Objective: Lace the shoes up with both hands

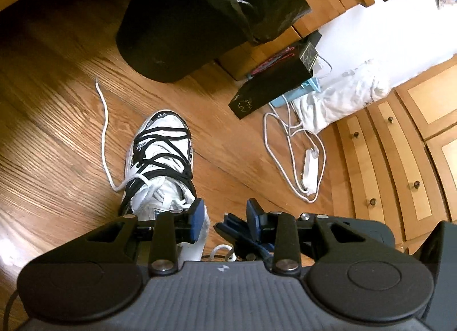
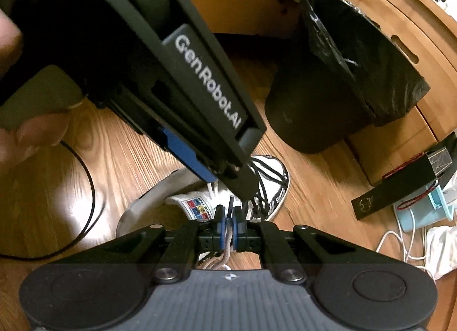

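A white high-top shoe [image 1: 162,156] with black trim and black lacing stands on the wood floor. One white lace end [image 1: 104,128] trails loose on the floor to its left. My left gripper [image 1: 225,221] is open just above the shoe's collar, empty. In the right wrist view the shoe [image 2: 274,188] lies beyond the left gripper's body [image 2: 182,79], which crosses the frame. My right gripper [image 2: 228,216] is shut on the white lace [image 2: 227,245], which runs back between its blue pads.
A black bin with a bag [image 1: 182,22] stands beyond the shoe. A black box [image 1: 274,85], white cables [image 1: 294,153] and white cloth [image 1: 348,96] lie to the right. Wooden drawers [image 1: 400,159] stand at far right. A black cable [image 2: 85,188] curves on the floor.
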Available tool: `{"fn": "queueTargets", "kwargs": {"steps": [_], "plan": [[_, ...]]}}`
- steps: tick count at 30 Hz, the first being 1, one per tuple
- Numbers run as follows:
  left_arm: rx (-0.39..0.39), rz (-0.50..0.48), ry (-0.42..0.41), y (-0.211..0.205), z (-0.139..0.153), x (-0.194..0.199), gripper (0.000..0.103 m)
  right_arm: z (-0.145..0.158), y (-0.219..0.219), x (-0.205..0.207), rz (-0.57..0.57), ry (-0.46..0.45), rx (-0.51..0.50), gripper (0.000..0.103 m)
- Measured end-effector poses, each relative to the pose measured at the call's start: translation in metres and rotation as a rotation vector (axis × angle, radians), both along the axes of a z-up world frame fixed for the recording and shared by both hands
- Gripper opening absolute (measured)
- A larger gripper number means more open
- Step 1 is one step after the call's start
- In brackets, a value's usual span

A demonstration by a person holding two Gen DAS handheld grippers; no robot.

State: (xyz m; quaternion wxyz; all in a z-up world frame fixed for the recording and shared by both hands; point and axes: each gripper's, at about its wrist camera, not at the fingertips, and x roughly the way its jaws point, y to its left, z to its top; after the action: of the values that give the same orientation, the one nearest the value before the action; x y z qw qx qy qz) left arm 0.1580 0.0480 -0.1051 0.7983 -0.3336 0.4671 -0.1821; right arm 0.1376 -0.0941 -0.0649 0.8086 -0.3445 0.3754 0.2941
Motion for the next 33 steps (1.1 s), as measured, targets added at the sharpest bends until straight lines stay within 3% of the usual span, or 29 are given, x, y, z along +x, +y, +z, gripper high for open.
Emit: {"fn": "queueTargets", "kwargs": {"steps": [5,9,12,14,18,33], "plan": [[0.009,0.027,0.007,0.002,-0.006,0.0,0.035,0.005,0.0,-0.001,0.001,-0.01,0.016,0.005],[-0.054,0.041,0.003,0.007,-0.008,0.001,0.034,0.008,0.001,-0.002,0.002,-0.018,0.028,0.005],[-0.116,0.032,0.005,0.007,-0.011,0.002,0.02,0.01,0.001,-0.003,0.003,-0.023,0.034,0.005],[-0.139,0.042,0.014,0.009,-0.014,0.002,0.005,0.009,0.001,-0.004,0.004,-0.027,0.03,0.005],[-0.199,0.07,0.062,0.015,-0.024,0.005,0.003,0.009,-0.001,-0.003,-0.002,-0.026,0.035,0.006],[-0.218,0.112,0.067,0.022,-0.024,0.007,0.003,0.005,0.002,-0.001,0.002,-0.056,0.006,0.011]]}}
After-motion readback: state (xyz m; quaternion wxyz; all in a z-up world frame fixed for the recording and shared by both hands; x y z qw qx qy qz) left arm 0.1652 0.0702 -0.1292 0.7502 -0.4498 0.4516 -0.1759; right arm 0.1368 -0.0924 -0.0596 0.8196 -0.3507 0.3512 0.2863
